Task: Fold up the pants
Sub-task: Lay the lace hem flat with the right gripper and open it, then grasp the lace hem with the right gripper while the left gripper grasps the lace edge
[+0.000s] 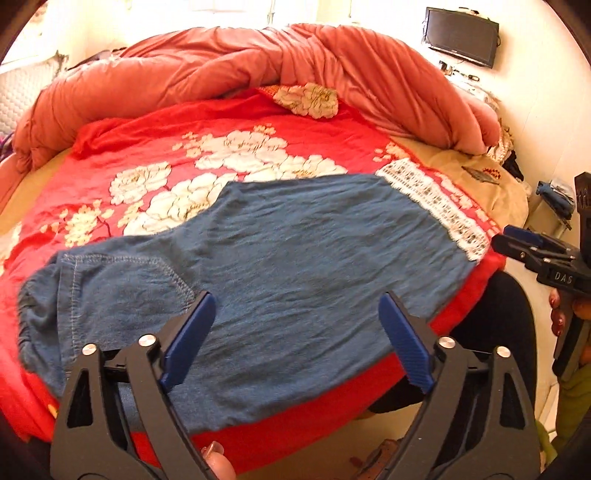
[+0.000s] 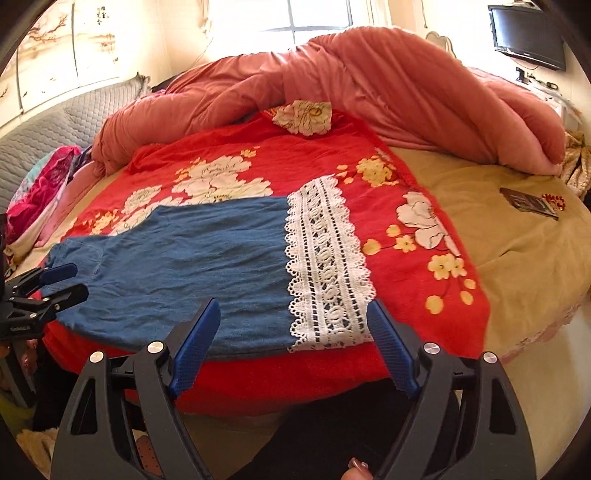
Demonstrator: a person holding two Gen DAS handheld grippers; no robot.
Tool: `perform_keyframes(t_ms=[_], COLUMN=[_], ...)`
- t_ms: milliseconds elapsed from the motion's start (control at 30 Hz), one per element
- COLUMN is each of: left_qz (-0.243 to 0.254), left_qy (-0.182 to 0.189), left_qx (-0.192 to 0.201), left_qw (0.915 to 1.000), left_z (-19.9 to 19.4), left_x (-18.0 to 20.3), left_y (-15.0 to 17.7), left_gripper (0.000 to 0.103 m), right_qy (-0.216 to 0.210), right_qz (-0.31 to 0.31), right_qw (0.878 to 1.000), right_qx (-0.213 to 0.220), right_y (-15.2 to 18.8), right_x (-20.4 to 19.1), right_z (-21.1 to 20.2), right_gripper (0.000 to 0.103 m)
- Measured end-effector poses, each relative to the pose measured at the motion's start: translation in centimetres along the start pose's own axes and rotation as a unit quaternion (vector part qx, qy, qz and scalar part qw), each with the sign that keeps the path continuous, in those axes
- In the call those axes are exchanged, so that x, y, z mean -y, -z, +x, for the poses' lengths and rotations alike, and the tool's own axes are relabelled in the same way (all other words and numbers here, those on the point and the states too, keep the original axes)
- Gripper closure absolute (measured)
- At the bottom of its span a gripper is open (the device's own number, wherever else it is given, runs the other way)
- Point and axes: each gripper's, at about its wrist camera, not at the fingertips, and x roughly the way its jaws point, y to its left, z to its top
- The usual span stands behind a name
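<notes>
Blue cotton, thin and washed soft, is what the pants [image 1: 295, 251] look like from where I stand: light, limp, creased all over, nothing that will hold a shape by itself. They lie flat along the near edge of the bed [image 2: 517, 258], already doubled leg on leg as far as I can judge, with the waistband and a stitched pocket toward the left end and a broad white lace cuff [image 2: 328, 266] at the right end. Cloth like this will sag and drag wherever it is not supported, so a pinch at each end of one edge makes sense, one at the waistband and one at the cuff. The lace is openwork and could snag, so the denim hem just beside it is the safer bite.

Both tools are spread wide with nothing between the pads. The left tool [image 1: 297, 332] hovers over the near hem of the pants by the pocket; the right tool [image 2: 293, 339] hangs above the near edge where denim meets lace. Neither presses on the fabric.

Under the pants is a red blanket with white flowers [image 2: 258, 155], fuzzy enough to grip the cloth a little. A pink quilt [image 1: 221, 62] is heaped along the far edge, and tan sheeting shows at the right side. Beyond are a bright window [image 2: 314, 18] and a dark wall screen [image 2: 528, 37].
</notes>
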Motion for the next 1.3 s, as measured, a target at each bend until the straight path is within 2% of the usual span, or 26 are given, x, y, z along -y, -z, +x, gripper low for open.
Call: perform_keyframes(t_ms=[33, 233, 633, 933, 1300], left_qz=[0.002, 0.024, 0.049, 0.066, 0.096], left_qy=[0.002, 0.006, 0.003, 0.008, 0.025], left_qx=[0.001, 0.009, 0.0, -0.008, -0.031], left_qw=[1.0, 0.9997, 0.9988, 0.9978, 0.9945], left_z=[-0.2, -0.7, 0.7, 3.4, 8.1], left_x=[0.3, 2.8, 5.7, 7.3, 9.6], left_y=[-0.1, -0.8, -2.6, -6.0, -10.0], left_gripper=[0.015, 0.009, 0.009, 0.009, 0.009], right_qy=[0.002, 0.008, 0.007, -0.015, -0.037], right_qz=[0.002, 0.021, 0.054, 0.067, 0.091], right_qw=[1.0, 1.0, 0.998, 0.998, 0.995], right_qx=[0.003, 0.019, 0.017, 0.001, 0.002], right_y=[0.0, 0.4, 1.6, 1.9, 1.3], right_x=[0.1, 1.8, 4.1, 4.0, 4.3], right_z=[-0.2, -1.6, -1.6, 0.4, 1.7], right_gripper=[0.01, 0.01, 0.01, 0.01, 0.01])
